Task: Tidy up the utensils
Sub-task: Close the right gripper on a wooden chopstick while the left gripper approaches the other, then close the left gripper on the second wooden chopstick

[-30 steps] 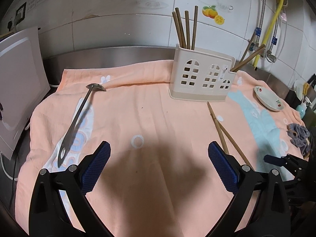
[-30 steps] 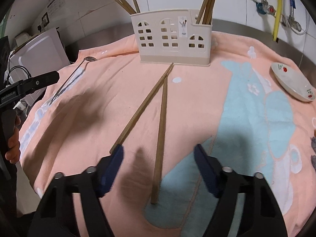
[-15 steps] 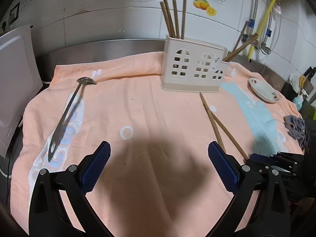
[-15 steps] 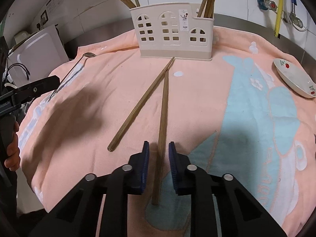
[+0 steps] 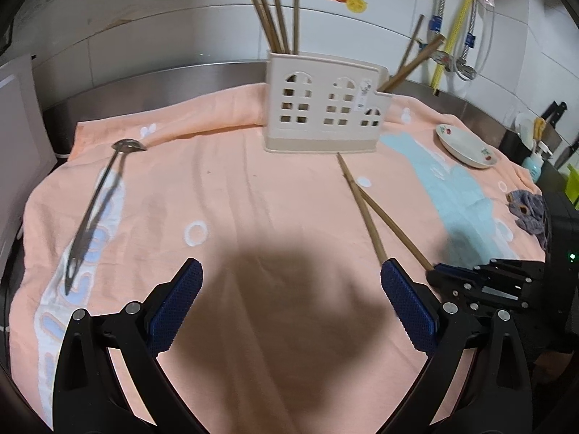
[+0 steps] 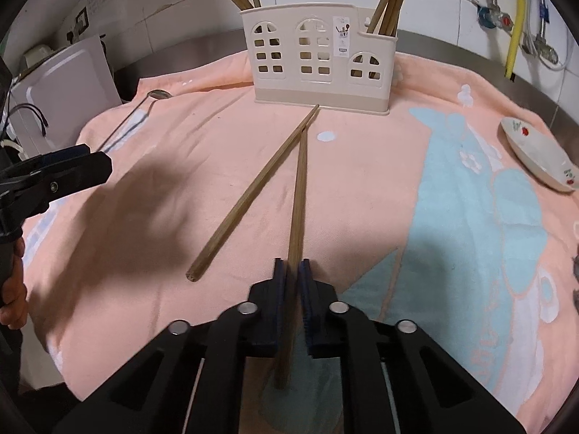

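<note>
A cream utensil holder [image 6: 318, 61] with house-shaped cutouts stands at the back of the peach towel and holds several chopsticks; it also shows in the left wrist view [image 5: 325, 108]. Two loose wooden chopsticks lie in front of it. My right gripper [image 6: 294, 271] is shut on the right chopstick [image 6: 298, 202] near its near end. The other chopstick [image 6: 253, 195] lies free beside it. A metal ladle [image 5: 97, 199] lies at the left. My left gripper [image 5: 289, 289] is open and empty above the towel.
A small white dish [image 6: 539, 155] sits at the right edge of the towel. A white board [image 6: 68, 86] leans at the left. A grey cloth [image 5: 528, 213] lies at the far right. Pipes and a yellow hose [image 5: 456, 25] run down the tiled wall.
My right gripper was open a second ago and has closed on the right chopstick. The left gripper has drawn back a little and stays open.
</note>
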The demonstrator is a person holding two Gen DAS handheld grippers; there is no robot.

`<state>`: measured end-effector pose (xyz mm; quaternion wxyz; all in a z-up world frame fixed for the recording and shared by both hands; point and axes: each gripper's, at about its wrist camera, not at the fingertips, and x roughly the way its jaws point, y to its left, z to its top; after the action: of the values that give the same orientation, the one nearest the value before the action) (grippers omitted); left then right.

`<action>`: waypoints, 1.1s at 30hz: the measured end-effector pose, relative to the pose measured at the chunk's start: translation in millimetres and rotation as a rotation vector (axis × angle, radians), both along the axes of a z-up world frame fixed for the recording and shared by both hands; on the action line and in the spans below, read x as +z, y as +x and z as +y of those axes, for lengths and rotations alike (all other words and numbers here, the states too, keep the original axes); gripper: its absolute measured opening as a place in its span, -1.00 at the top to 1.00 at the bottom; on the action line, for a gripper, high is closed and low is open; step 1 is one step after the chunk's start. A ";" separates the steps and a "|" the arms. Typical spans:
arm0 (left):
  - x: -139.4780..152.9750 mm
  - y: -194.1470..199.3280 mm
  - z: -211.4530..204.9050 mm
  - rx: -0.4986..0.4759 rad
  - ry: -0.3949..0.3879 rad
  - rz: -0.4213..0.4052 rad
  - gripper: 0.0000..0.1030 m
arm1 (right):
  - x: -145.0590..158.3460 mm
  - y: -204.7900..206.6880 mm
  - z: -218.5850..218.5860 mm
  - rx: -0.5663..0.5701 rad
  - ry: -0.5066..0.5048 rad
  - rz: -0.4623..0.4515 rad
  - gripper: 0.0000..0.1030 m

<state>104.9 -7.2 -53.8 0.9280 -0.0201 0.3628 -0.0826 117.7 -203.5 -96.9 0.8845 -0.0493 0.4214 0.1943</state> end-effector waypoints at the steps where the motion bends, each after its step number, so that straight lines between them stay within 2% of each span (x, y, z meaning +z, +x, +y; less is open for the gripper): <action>1: -1.4 -0.1 -3.3 -0.010 -0.001 0.004 -0.88 | 0.1 -0.1 -1.1 -0.001 0.005 0.001 0.85; 5: -6.9 0.0 -18.9 -0.054 0.005 0.014 -0.86 | 1.7 -0.7 -7.1 -0.010 0.015 -0.001 0.87; 8: -11.1 2.7 -30.3 -0.088 0.000 0.027 -0.72 | 8.0 -4.5 -14.2 -0.017 0.026 -0.015 0.87; 16: -31.0 15.9 -59.3 -0.167 -0.025 0.089 -0.16 | 28.5 -14.6 -28.4 -0.023 0.046 -0.062 0.87; 19: -38.2 21.8 -65.1 -0.174 -0.039 0.113 0.08 | 32.8 -16.6 -30.1 -0.022 0.050 -0.074 0.87; 24: -49.4 30.9 -73.9 -0.179 -0.037 0.143 0.35 | 33.7 -18.8 -32.9 -0.023 0.056 -0.077 0.87; 30: -50.1 36.1 -79.6 -0.177 -0.016 0.141 0.52 | 40.2 -19.7 -37.0 -0.025 0.063 -0.093 0.87; 33: -50.1 36.9 -85.9 -0.175 0.026 0.135 0.58 | 45.0 -20.7 -37.6 -0.024 0.065 -0.106 0.87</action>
<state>141.8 -93.2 -104.0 0.8909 0.0182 0.4258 -0.1569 96.9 -241.0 -51.9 0.9089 -0.0256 0.3678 0.1946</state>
